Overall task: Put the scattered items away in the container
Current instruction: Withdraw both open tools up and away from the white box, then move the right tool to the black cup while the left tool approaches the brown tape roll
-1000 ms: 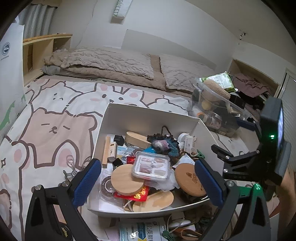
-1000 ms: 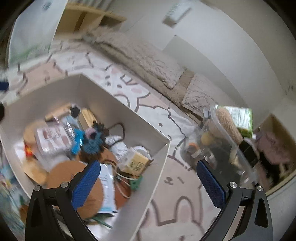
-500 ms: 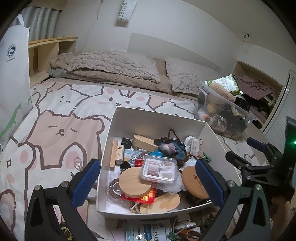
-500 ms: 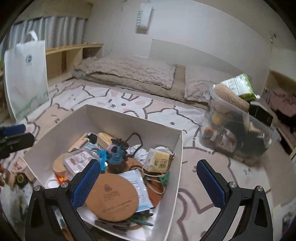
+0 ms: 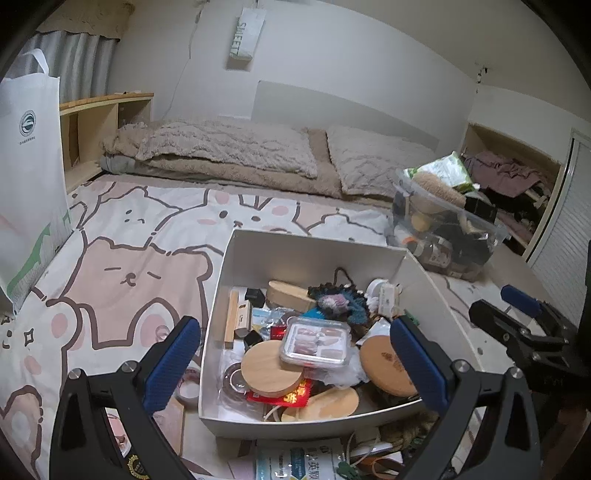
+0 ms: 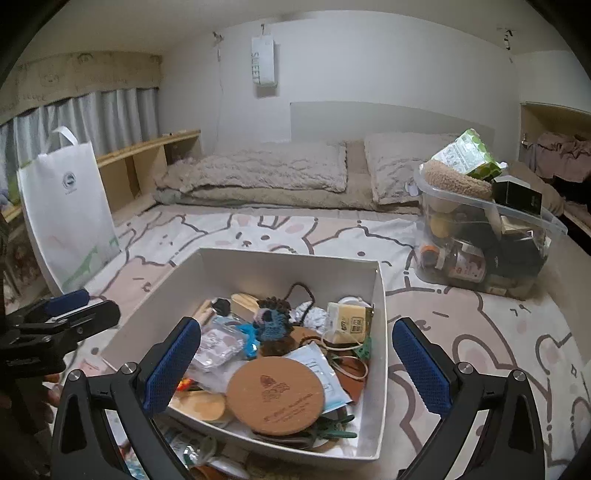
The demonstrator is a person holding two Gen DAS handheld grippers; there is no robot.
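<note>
Covering bed: cartoon-animal sheet (image 6: pixel 480 332).

A white hanging banner (image 5: pixel 244 34) on the wall above the bed reads "SWEET" in green letters running top to bottom; the right wrist view shows it too (image 6: pixel 264 62). A tall white tote bag (image 5: pixel 27 177) standing at the bed's edge bears a round grey-green logo with a line of small print beneath it, too small to read. A white and blue packet (image 5: pixel 299 461) lying in front of the white cardboard box (image 5: pixel 314 254) carries dark Chinese characters, only partly in view. A round cork-brown coaster (image 6: pixel 275 395) inside the box has an engraved emblem over a curved line of lettering, too fine to make out.
</note>
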